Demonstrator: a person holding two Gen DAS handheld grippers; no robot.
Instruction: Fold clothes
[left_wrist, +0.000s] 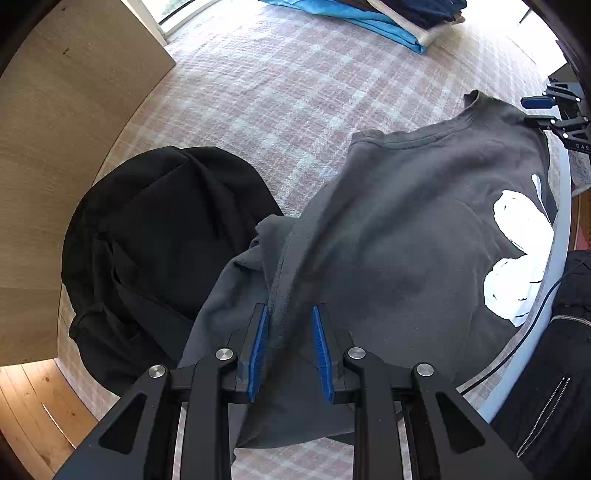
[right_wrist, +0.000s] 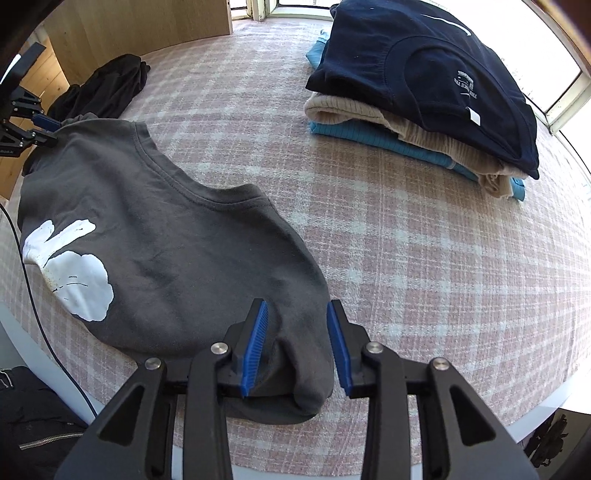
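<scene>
So the grey t-shirt (right_wrist: 155, 236) is lying flat on the pink plaid bedspread (right_wrist: 406, 258), soft cotton with a ribbed collar and a blobby white print (right_wrist: 70, 273) near one edge. Only the right wrist view shows the whole folded stack (right_wrist: 424, 99) beyond the shirt: a navy top over something beige and knitted, with a ribbed teal piece at the bottom. The left wrist view just catches a corner of it, but it does show the crumpled black garment (left_wrist: 162, 251) right beside the shirt up close.

Left gripper (left_wrist: 291, 347) is at the shirt's side, blue ridged pads apart with a raised fold of grey fabric running between them. The pads don't look pressed on it. Right gripper (right_wrist: 297, 345) sits at the opposite side, jaws apart too, straddling a bunched sleeve, not squeezing.
</scene>
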